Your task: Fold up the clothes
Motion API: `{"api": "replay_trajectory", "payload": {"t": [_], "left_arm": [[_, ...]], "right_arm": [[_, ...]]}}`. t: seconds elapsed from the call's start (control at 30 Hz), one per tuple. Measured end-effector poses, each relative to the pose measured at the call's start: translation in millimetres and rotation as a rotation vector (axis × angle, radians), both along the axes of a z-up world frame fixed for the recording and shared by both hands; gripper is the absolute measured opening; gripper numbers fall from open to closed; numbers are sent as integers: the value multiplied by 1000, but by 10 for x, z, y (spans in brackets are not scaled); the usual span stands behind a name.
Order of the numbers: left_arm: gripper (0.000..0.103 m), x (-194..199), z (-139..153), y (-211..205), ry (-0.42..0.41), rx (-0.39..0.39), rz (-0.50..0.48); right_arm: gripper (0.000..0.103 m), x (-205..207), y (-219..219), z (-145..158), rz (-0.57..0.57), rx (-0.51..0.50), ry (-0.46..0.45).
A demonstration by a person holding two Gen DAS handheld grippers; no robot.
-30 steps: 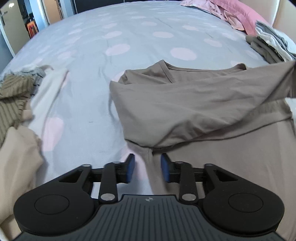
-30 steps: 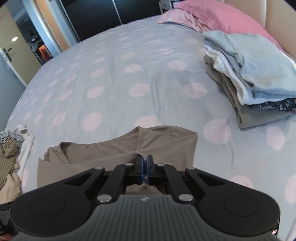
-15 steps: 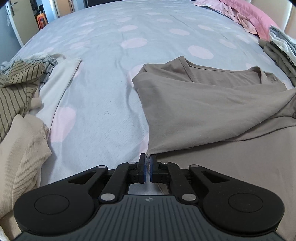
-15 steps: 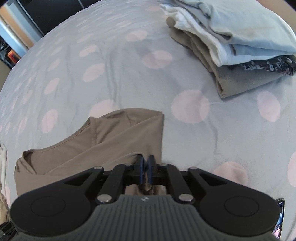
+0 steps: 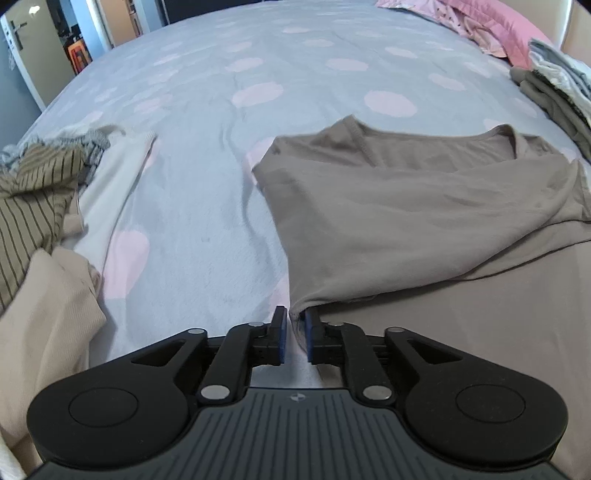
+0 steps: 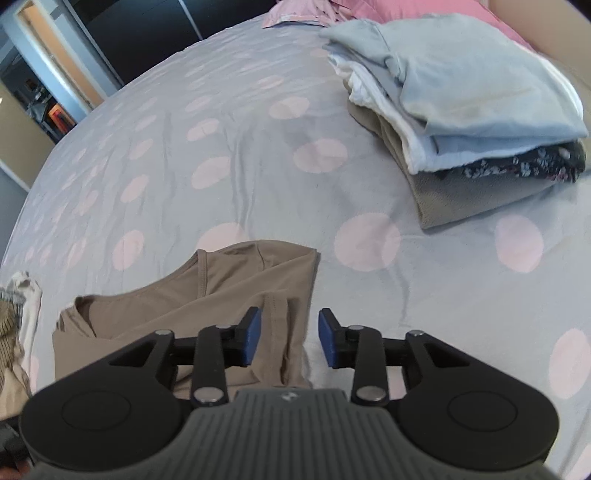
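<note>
A taupe long-sleeved top (image 5: 424, 221) lies flat on the spotted bedsheet (image 5: 207, 236), its sleeves folded across the body. It also shows in the right wrist view (image 6: 221, 295). My left gripper (image 5: 295, 332) is slightly open at the top's left side edge, with a fold of cloth just between the blue pads. My right gripper (image 6: 289, 334) is open over the top's right side, where a folded sleeve end lies between the fingers, not gripped.
A stack of folded clothes (image 6: 472, 122) sits at the right of the bed, also in the left wrist view (image 5: 557, 96). A heap of unfolded clothes (image 5: 44, 206) lies at the left. Pink pillows (image 5: 491, 26) are at the head.
Both grippers were shut on the top half a second ago and have opened. The right one let go of the sleeve, which now lies on the body.
</note>
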State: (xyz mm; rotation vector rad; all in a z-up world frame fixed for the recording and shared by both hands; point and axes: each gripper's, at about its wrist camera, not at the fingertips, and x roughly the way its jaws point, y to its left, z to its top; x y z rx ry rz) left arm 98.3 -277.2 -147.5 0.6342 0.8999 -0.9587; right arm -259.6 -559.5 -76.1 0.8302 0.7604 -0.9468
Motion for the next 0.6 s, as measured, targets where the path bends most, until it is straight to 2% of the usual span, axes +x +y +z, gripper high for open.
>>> {"api": "replay_trajectory", "payload": {"t": [0.13,0.23,0.37,0.53,0.6], "left_arm": [[28,18,252,5,40,-60,-9],[37,113,350,-59,62,-68,-14],[39,254,336,-193,14,-70,8],[40,480,218,-307,73,-115,72],[40,528,167,-353,74,-115,90]], "right_arm": [[41,-39,13,2,13,-20,46],[41,-55,6,-70,25,9,47],[41,2,38,-146,74,18,69],[41,4,65,-173,101,15,70],[41,0,67,-185,108,18,71]]}}
